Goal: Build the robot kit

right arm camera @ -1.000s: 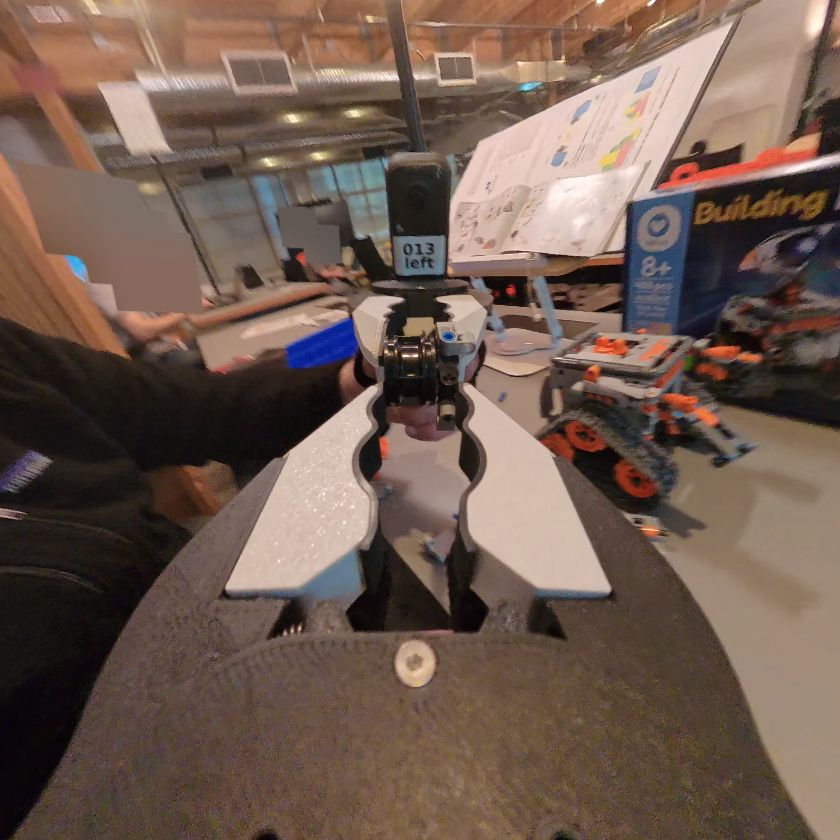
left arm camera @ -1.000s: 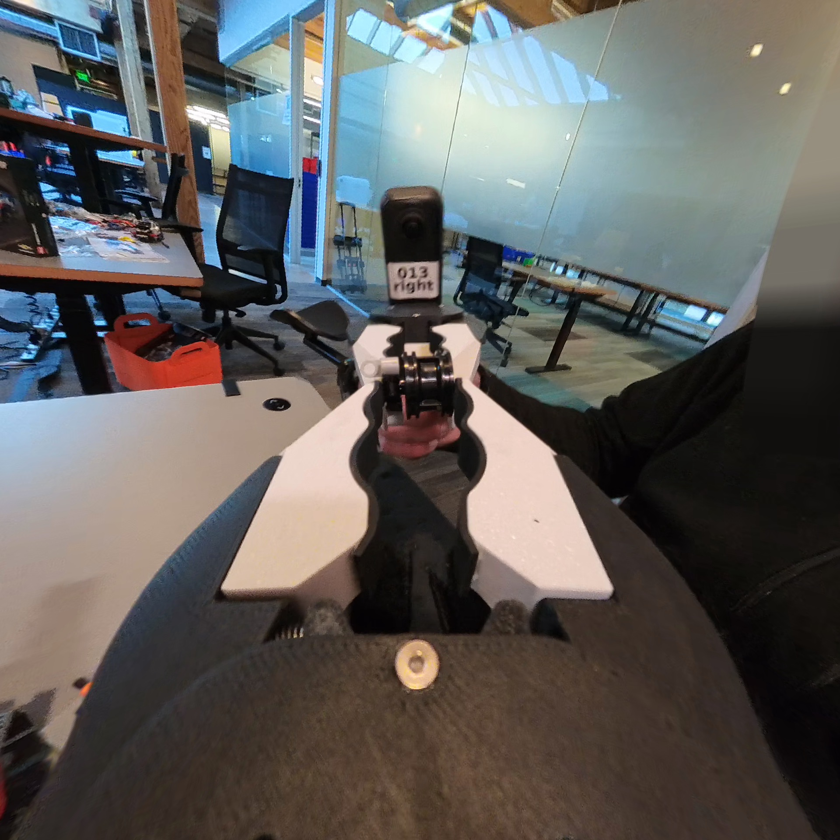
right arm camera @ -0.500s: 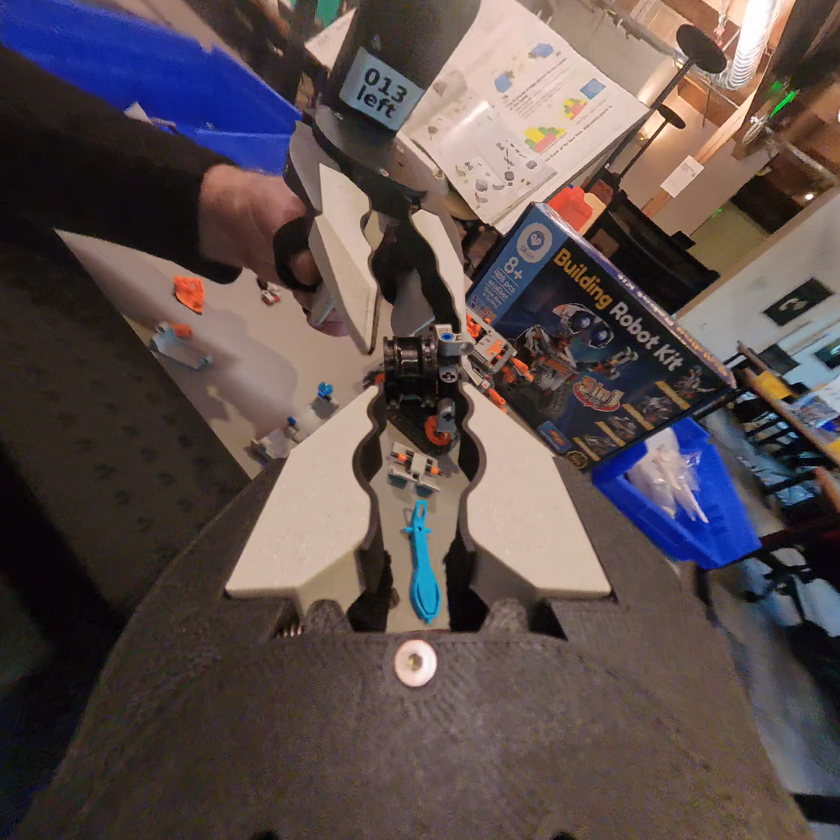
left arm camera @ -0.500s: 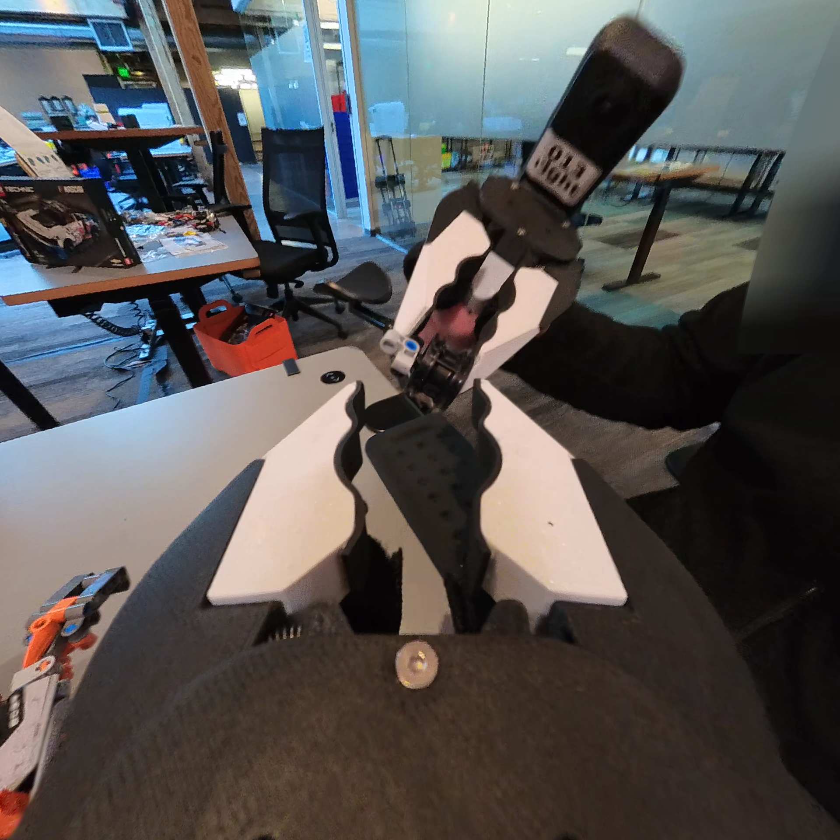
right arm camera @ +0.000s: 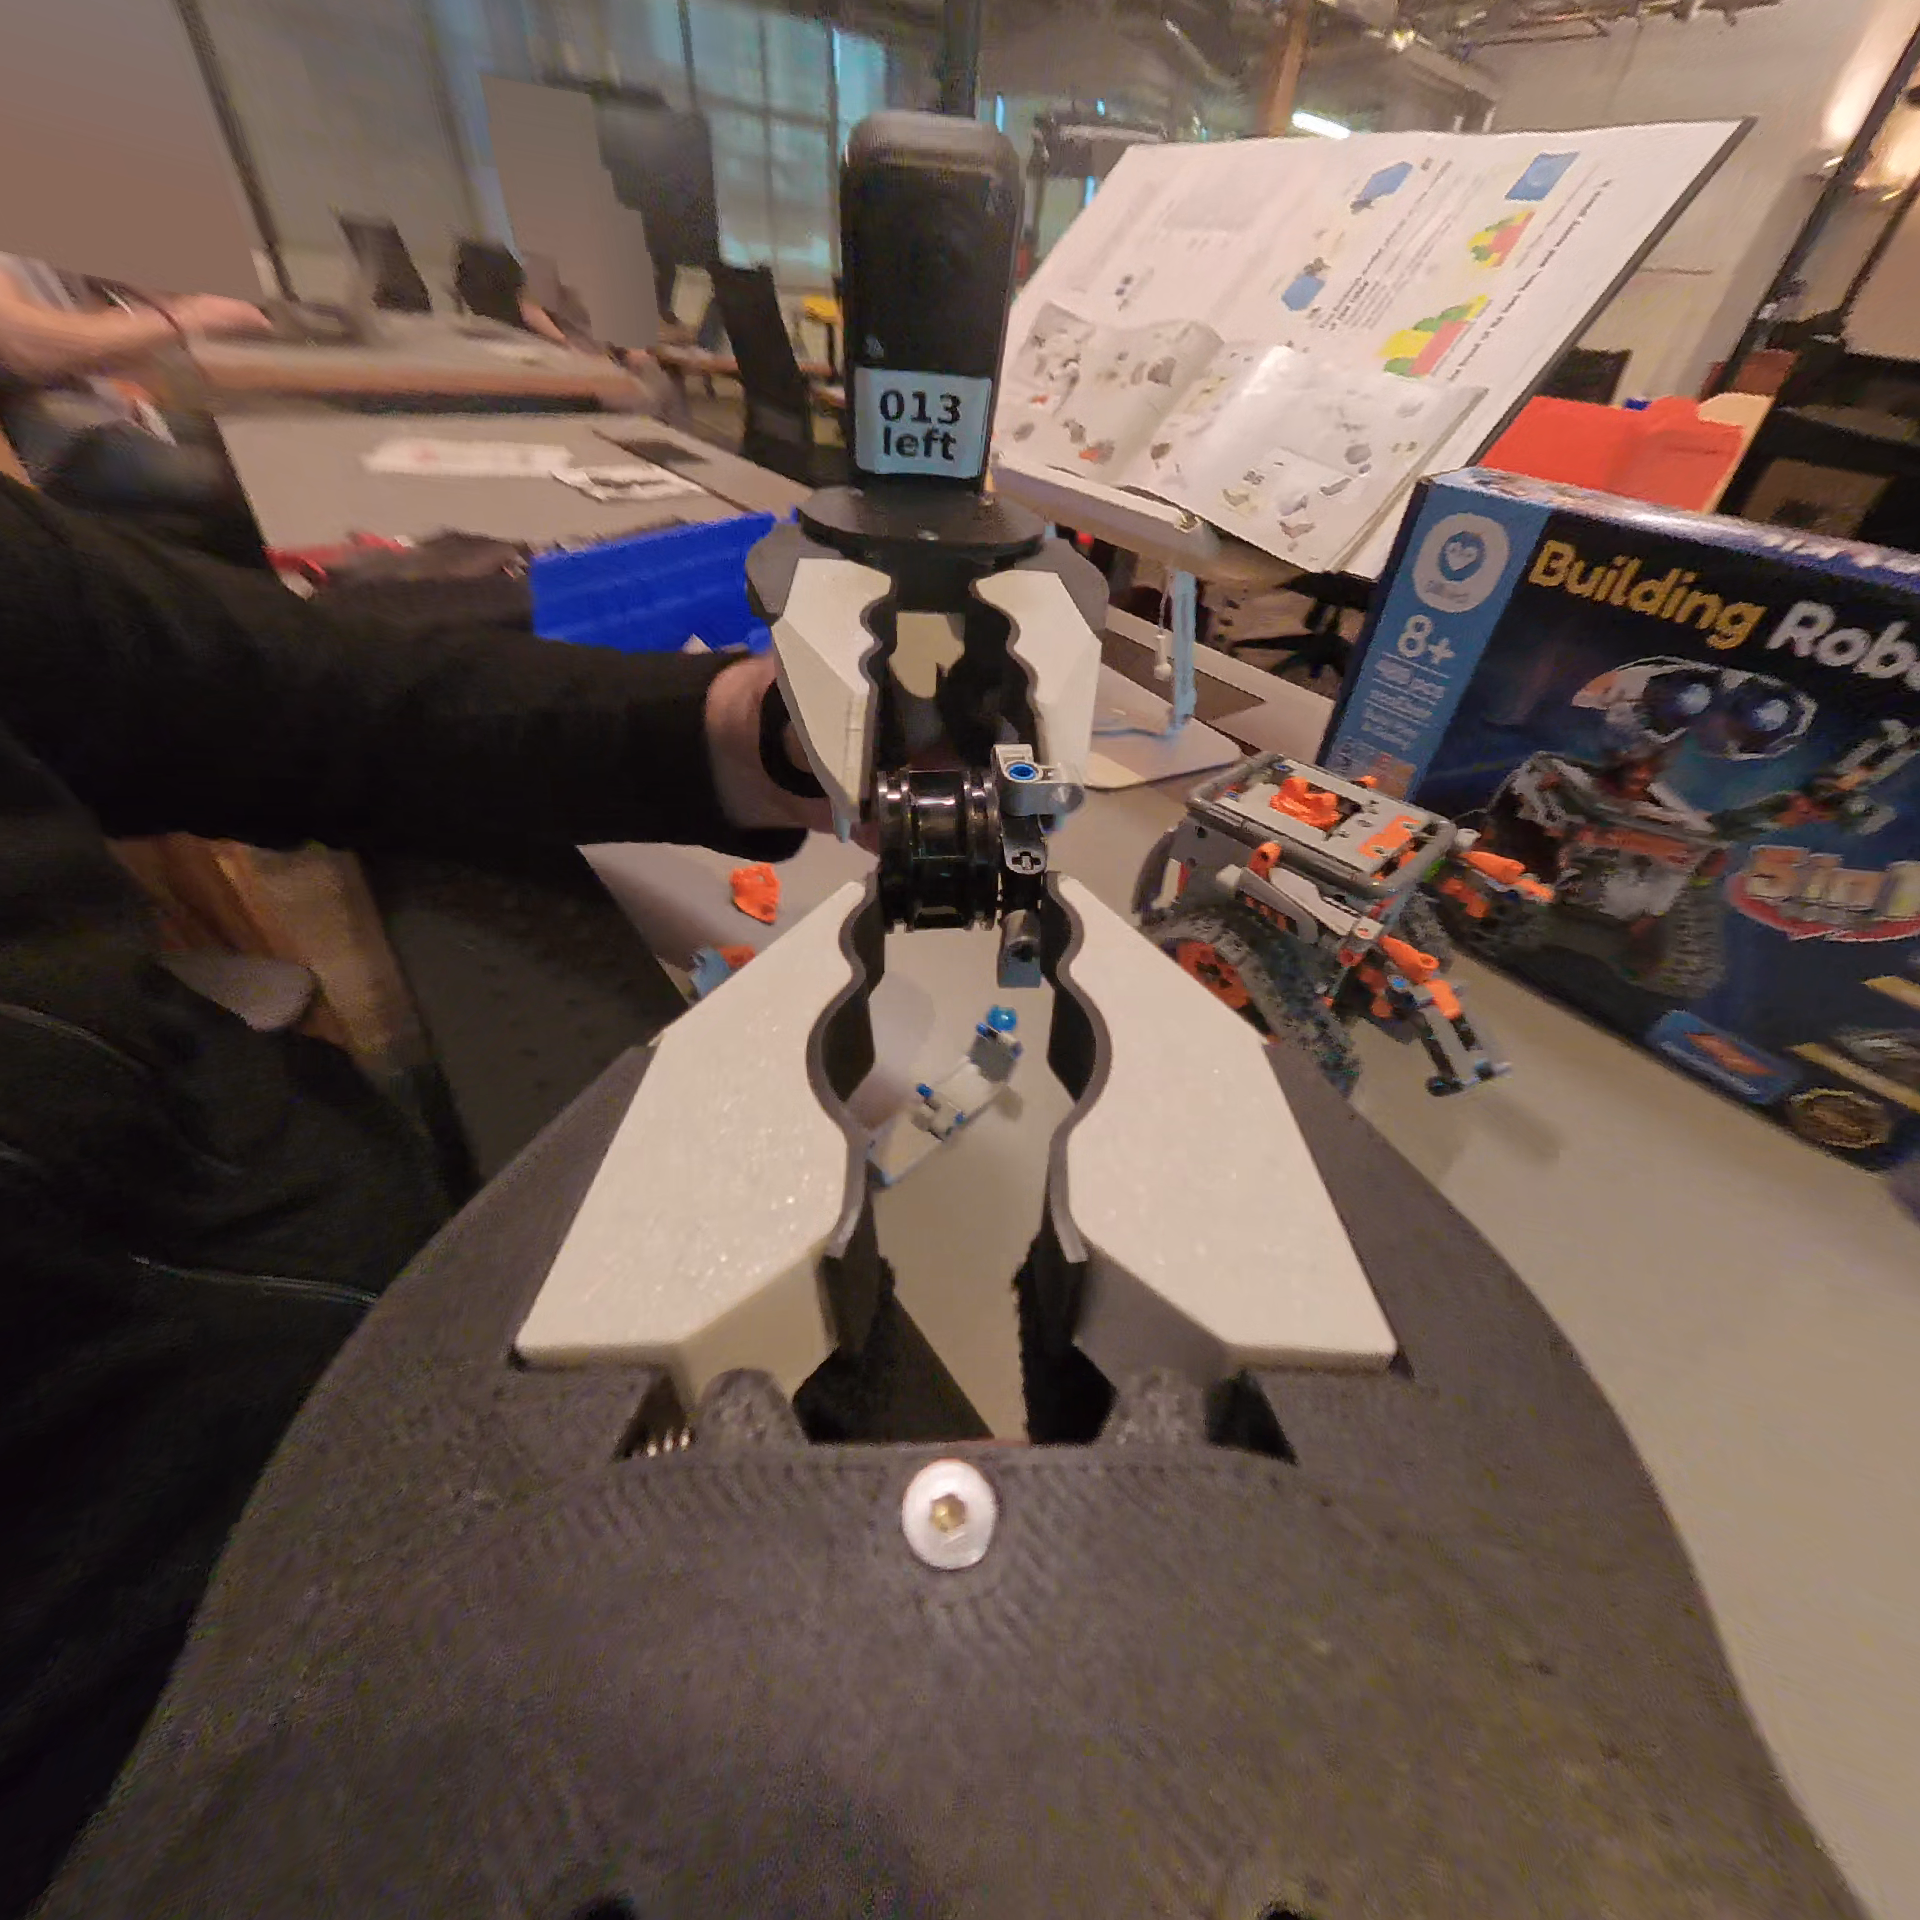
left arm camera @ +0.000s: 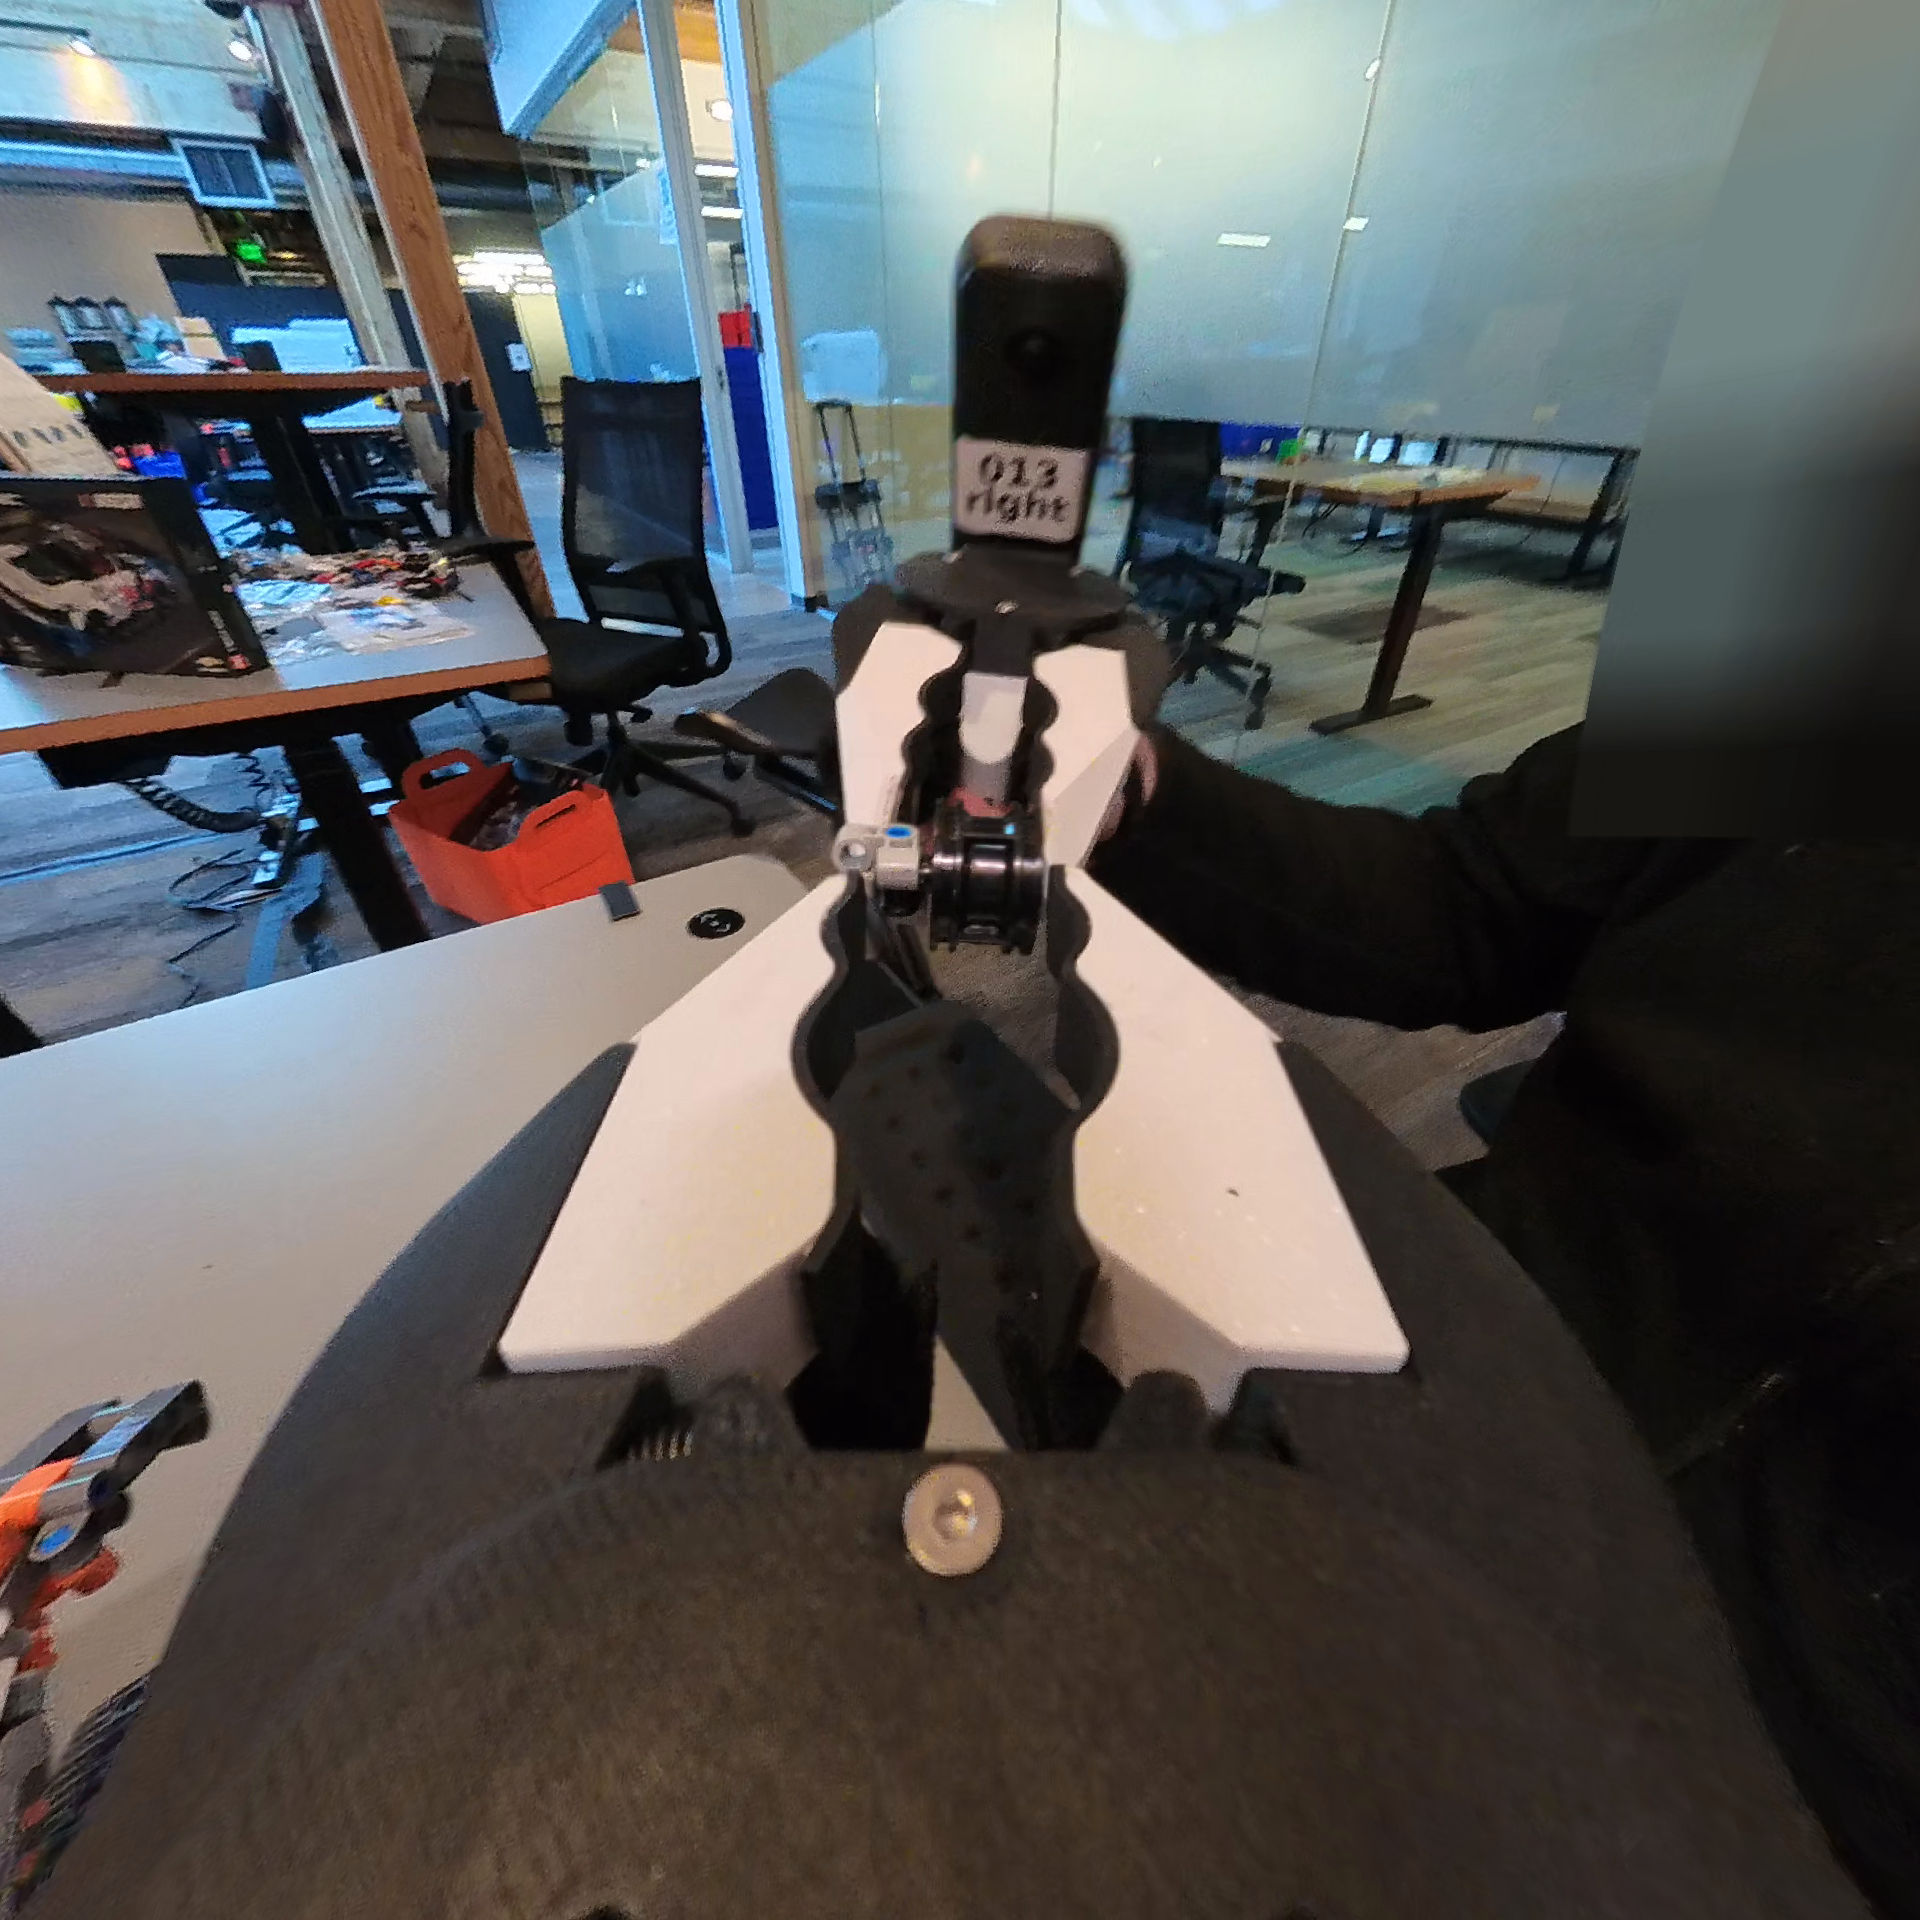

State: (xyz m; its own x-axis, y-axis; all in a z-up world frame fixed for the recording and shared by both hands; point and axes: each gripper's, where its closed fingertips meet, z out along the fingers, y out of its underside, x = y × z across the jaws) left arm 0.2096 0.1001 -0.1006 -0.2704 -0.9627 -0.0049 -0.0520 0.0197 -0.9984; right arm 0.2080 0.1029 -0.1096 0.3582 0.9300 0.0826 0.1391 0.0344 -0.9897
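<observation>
— Any writing worth noting?

— A white label (left arm camera: 1018, 488) with dark print sits on the black camera (left arm camera: 1039, 332) above the right gripper (left arm camera: 982, 821). A matching pale label (right arm camera: 921, 423) is on the camera above the left gripper (right arm camera: 951, 800).

— And on the table?

— A blue box (right arm camera: 1475, 675) with large yellow and white lettering, an age mark and a round logo (the right end is cut off). Behind it, printed instruction sheets (right arm camera: 1299, 312) lie on a slanted board, their print too small to read.

— Further off?

— A dark box (left arm camera: 114, 592) on a far desk, blurred.
</observation>
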